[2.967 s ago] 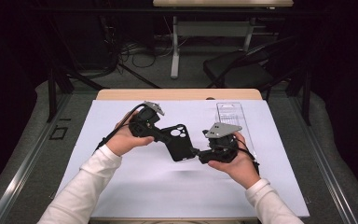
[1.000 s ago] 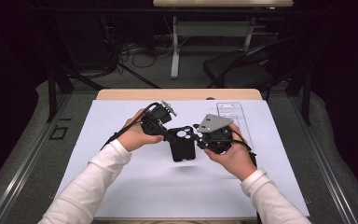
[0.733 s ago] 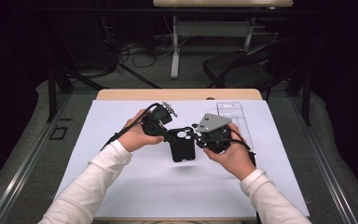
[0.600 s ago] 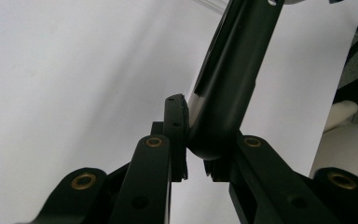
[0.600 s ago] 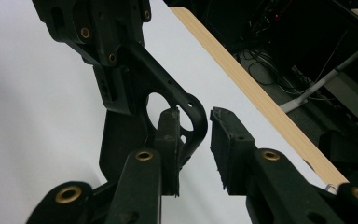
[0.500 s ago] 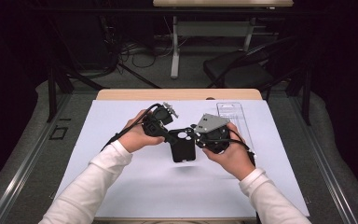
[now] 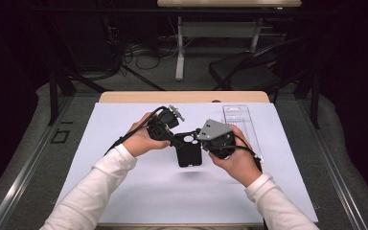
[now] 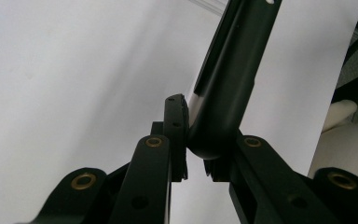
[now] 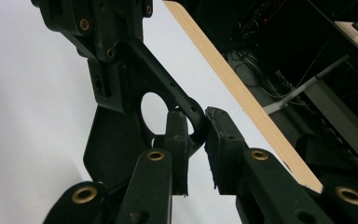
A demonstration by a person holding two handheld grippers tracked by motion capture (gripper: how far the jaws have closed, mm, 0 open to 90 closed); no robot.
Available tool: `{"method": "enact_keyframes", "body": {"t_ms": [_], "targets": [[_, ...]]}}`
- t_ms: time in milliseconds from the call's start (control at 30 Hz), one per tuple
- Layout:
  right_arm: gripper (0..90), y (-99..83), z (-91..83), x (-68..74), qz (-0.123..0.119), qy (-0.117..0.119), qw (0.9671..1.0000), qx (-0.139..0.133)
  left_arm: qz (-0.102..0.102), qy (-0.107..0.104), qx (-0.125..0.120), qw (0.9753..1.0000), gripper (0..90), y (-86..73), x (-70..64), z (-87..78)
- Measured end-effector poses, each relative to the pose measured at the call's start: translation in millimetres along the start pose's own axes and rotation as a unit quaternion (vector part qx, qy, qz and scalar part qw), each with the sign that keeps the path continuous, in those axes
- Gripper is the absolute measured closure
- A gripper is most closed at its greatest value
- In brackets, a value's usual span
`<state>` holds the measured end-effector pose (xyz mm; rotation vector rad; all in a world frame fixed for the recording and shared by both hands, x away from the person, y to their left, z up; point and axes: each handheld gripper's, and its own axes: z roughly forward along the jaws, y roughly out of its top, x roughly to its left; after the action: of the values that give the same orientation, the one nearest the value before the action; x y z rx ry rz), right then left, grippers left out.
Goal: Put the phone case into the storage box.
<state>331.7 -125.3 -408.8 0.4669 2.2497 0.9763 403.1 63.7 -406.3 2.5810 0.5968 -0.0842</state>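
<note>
While lifted, phone case (image 7: 189,151), both tongs clamping

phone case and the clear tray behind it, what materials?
Phone case: looks like matte black plastic or rubbery polymer; dull sheen, rounded moulded edges, circular cutout. Hard or soft, I cannot tell. Clear tray: seemingly thin transparent plastic; the white table cover shows through, with glossy ridges.

A phone case (image 7: 189,151) hangs above the middle of the counter (image 7: 124,191), between the left tool (image 7: 173,139) on its left and the right tool (image 7: 202,140) on its right, each meeting an upper corner. A clear tray (image 7: 242,125) lies on the counter behind and right of the right tool, seemingly just beside it. Past the far edge, a chair (image 7: 249,72) stands on the floor.
</note>
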Motion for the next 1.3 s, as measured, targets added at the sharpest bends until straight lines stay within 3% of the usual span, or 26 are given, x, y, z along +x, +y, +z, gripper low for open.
{"method": "enact_keyframes", "body": {"t_ms": [700, 867, 1300], "targets": [[79.4, 3.8, 2.1, 2.3, -0.004, -0.014, 0.9995, 0.029, 0.002, 0.012, 0.006, 0.9999, 81.5, 1.9, -3.1, 0.8], [79.6, 3.9, 1.5, 1.6, 0.0, -0.01, 0.9995, 0.031, 0.0, 0.012, 0.003, 0.9999, 81.5, 2.1, -3.3, 1.0], [80.4, 3.3, 0.3, 3.9, -0.018, -0.034, 0.9991, 0.018, -0.007, 0.006, -0.01, 0.9999, 80.8, 2.0, -1.9, 0.5]]}}
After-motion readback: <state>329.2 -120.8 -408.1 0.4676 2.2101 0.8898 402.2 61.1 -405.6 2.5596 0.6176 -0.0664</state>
